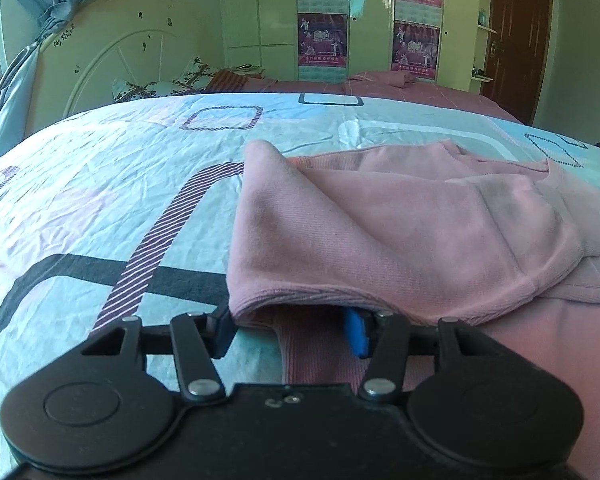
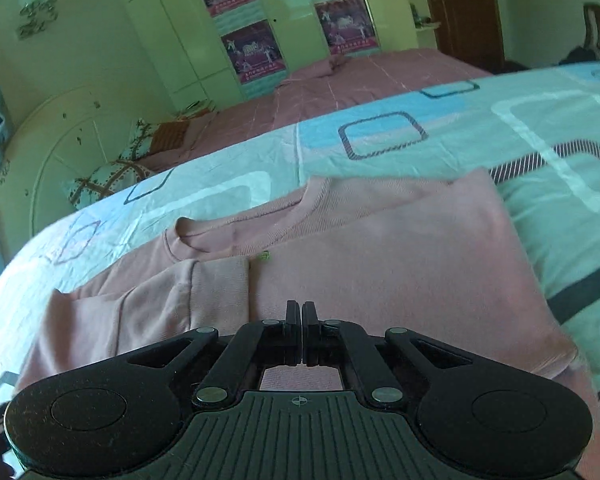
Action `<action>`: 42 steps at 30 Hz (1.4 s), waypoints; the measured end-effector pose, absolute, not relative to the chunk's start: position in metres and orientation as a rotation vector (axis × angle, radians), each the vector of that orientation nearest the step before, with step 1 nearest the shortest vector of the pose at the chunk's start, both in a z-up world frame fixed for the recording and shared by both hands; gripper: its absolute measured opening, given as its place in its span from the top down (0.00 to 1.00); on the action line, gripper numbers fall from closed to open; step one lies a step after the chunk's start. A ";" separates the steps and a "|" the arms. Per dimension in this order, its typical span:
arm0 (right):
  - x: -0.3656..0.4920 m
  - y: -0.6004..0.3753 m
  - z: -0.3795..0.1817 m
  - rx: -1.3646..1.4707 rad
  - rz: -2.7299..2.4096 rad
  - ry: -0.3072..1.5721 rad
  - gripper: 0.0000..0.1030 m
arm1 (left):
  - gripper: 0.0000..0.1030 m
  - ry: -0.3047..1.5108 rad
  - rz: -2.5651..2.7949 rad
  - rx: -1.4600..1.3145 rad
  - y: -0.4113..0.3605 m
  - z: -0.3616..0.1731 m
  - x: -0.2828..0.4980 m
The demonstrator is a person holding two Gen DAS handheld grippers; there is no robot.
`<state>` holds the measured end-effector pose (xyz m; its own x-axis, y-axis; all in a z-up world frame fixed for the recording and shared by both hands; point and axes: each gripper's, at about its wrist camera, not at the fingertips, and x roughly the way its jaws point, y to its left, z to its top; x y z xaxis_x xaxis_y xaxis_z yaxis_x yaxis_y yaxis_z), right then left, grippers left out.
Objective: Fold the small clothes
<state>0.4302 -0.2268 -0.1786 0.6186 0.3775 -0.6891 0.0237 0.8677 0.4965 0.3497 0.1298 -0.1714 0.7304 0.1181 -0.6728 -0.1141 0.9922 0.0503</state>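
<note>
pink sweatshirt (image 1: pixel 400 232) on bedsheet (image 1: pixel 100 200) | left gripper (image 1: pixel 296 332) jaws apart under folded edge

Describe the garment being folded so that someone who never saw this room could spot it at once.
Start from the bed's turquoise sheet, printed with rounded squares. On it lies a pink sweatshirt with a ribbed round collar, one sleeve folded across its body. It is the only plain pink knit on the patterned sheet.

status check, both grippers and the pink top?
Left gripper open, fingertips under a folded flap of the pink top. Right gripper shut, empty, over the top. Nothing in the way.
</note>
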 end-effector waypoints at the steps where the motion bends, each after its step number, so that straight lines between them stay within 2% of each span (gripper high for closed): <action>1: 0.431 -0.228 -0.180 0.521 0.227 0.897 0.89 | 0.50 0.742 0.128 0.006 0.130 -0.171 0.350; 2: 0.433 -0.228 -0.180 0.540 0.243 0.902 0.78 | 0.49 0.743 0.129 0.004 0.131 -0.171 0.350; 3: 0.433 -0.225 -0.181 0.554 0.258 0.914 0.41 | 0.49 0.746 0.130 0.001 0.131 -0.171 0.350; 4: 0.435 -0.221 -0.183 0.561 0.264 0.927 0.21 | 0.48 0.748 0.130 -0.003 0.132 -0.170 0.350; 8: 0.435 -0.197 -0.191 0.575 0.312 0.957 0.23 | 0.48 0.751 0.126 -0.002 0.133 -0.170 0.348; 13: 0.441 -0.172 -0.203 0.592 0.341 0.980 0.57 | 0.47 0.752 0.125 -0.004 0.134 -0.170 0.349; 15: 0.444 -0.167 -0.203 0.607 0.346 0.977 0.67 | 0.46 0.751 0.126 0.000 0.134 -0.170 0.349; 17: 0.446 -0.162 -0.201 0.607 0.349 0.960 0.87 | 0.46 0.748 0.126 0.009 0.133 -0.170 0.350; 18: 0.447 -0.160 -0.200 0.604 0.360 0.959 0.89 | 0.46 0.747 0.127 0.013 0.132 -0.170 0.350; 25: 0.433 -0.176 -0.159 0.461 0.281 0.755 0.91 | 0.42 0.748 0.133 0.016 0.133 -0.170 0.350; 27: 0.426 -0.189 -0.151 0.423 0.251 0.721 0.91 | 0.45 0.742 0.131 0.009 0.134 -0.171 0.349; 30: 0.418 -0.210 -0.154 0.409 0.200 0.725 0.90 | 0.61 0.725 0.133 0.003 0.133 -0.170 0.347; 32: 0.411 -0.219 -0.163 0.414 0.181 0.757 0.90 | 0.79 0.715 0.124 -0.013 0.133 -0.169 0.345; 35: 0.405 -0.225 -0.181 0.426 0.175 0.831 0.90 | 0.85 0.707 0.131 -0.042 0.133 -0.168 0.344; 37: 0.405 -0.227 -0.195 0.455 0.199 0.911 0.90 | 0.85 0.717 0.139 -0.111 0.143 -0.169 0.344; 39: 0.403 -0.232 -0.201 0.471 0.201 0.929 0.88 | 0.79 0.733 0.130 -0.152 0.152 -0.168 0.344; 42: 0.398 -0.243 -0.196 0.483 0.165 0.913 0.70 | 0.69 0.762 0.105 -0.145 0.157 -0.163 0.342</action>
<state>0.3978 -0.2435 -0.1961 0.6074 0.3381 -0.7189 0.0645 0.8809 0.4688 0.3424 0.1571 -0.1631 0.7186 0.0424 -0.6941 -0.1471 0.9848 -0.0922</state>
